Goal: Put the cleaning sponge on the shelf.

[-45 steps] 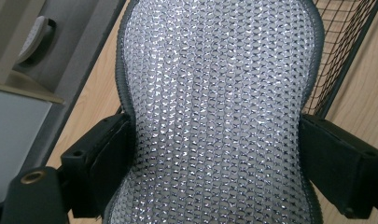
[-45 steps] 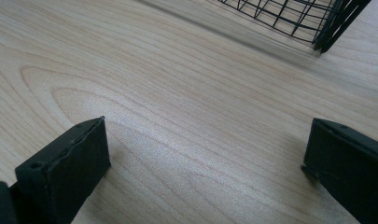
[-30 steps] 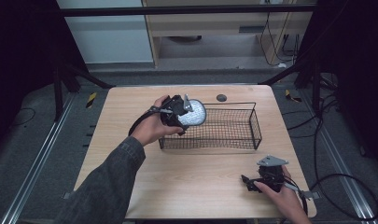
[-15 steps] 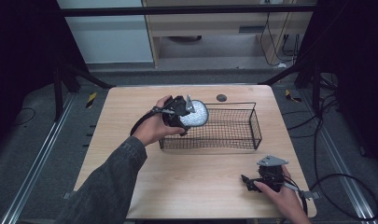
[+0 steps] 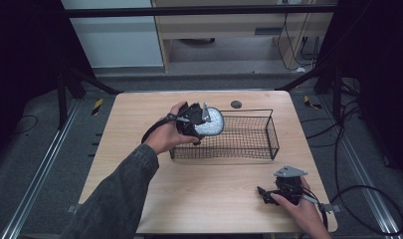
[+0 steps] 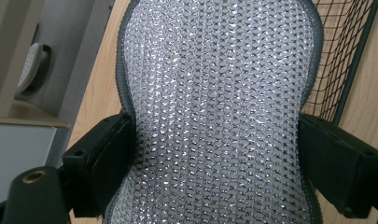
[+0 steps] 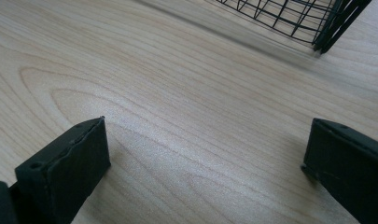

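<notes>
Nearest me, the right gripper (image 5: pixel 264 192) rests wide open on the pale wooden table (image 5: pixel 219 204). Farther off, the left gripper (image 5: pixel 201 121) pinches one sparkly silver grey-rimmed pad (image 5: pixel 211 122) over the single black wire basket's (image 5: pixel 272 137) left end.

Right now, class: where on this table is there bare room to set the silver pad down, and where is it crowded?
Bare wood lies left of the wire basket, between the basket's near side and the right claw, and along the table's far edge beside the small dark disc. The basket floor looks empty. It is crowded at the basket's left end, where the left claw holds the silver mesh pad.
</notes>
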